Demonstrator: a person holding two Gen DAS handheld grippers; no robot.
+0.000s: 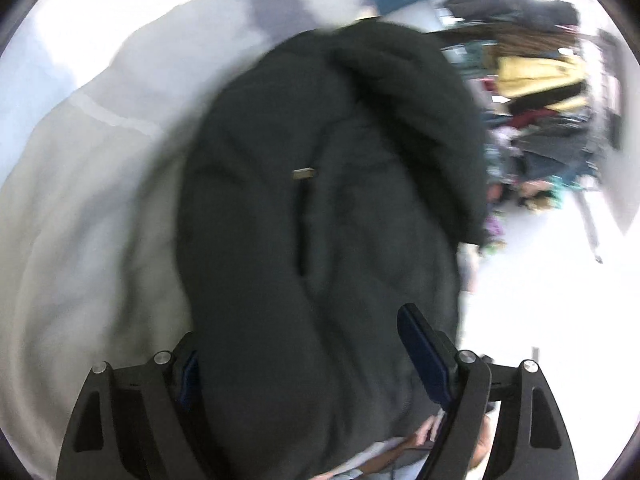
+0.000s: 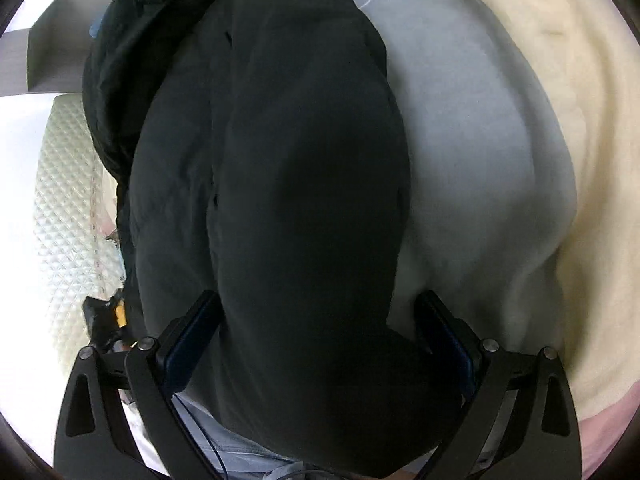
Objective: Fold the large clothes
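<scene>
A bulky dark jacket (image 1: 320, 200) lay bunched on a pale cream blanket (image 1: 92, 220), filling the middle of both wrist views. The left gripper (image 1: 304, 344) had its jaws spread wide, with the jacket's thick fabric between them. The right gripper (image 2: 316, 312) likewise straddled a padded fold, jaws apart.

Each camera sits just behind its own tongs, looking forward along them and down, very close to the dark coat (image 1: 320, 200). Both views share that coat (image 2: 280, 200) and the pale bedding (image 2: 520, 160) beneath it.
</scene>
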